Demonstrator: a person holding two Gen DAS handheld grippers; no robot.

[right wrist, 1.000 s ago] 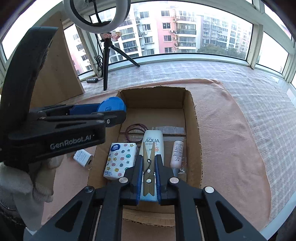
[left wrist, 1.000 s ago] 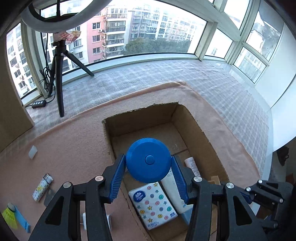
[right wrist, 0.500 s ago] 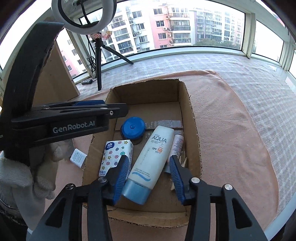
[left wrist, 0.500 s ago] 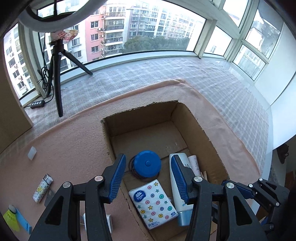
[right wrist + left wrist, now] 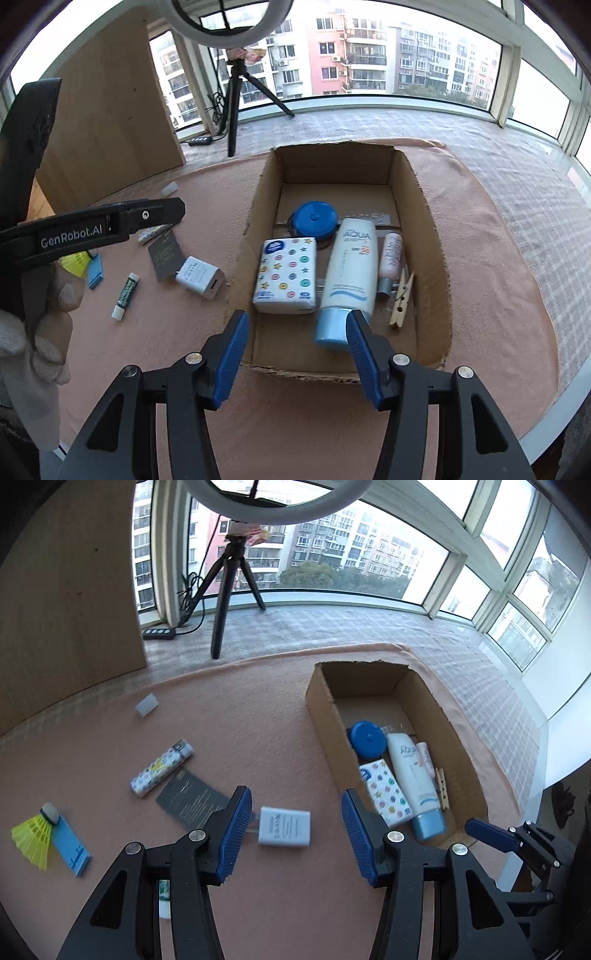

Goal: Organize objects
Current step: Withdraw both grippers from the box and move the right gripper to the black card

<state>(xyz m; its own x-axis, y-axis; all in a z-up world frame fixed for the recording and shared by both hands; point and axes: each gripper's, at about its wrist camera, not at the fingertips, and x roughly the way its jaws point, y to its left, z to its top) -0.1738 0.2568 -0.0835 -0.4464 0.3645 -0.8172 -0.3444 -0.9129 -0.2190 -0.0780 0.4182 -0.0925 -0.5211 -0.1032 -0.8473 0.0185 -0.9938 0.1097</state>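
Note:
A cardboard box (image 5: 436, 236) (image 5: 321, 716) holds a blue round case (image 5: 314, 219) (image 5: 365, 738), a dotted tissue pack (image 5: 286, 275) (image 5: 386, 794), a white AQUA tube (image 5: 349, 269) (image 5: 415, 775), a small pink tube (image 5: 391, 254) and a wooden clothespin (image 5: 400, 295). My left gripper (image 5: 295, 834) is open and empty, just above a white charger (image 5: 284, 827) (image 5: 199, 277) on the pink cloth left of the box. My right gripper (image 5: 297, 350) is open and empty over the box's near edge.
On the cloth left of the box lie a patterned lighter (image 5: 162, 768), a dark card (image 5: 188, 801), a blue stand (image 5: 72, 845) with a yellow shuttlecock (image 5: 33, 834), a white eraser (image 5: 146, 705) and a lip balm stick (image 5: 125, 295). A tripod (image 5: 225, 598) stands behind.
The blue case and the clothespin were let go into the box. My left gripper has swung left out of the box to above the charger. My right gripper has opened and drawn back.

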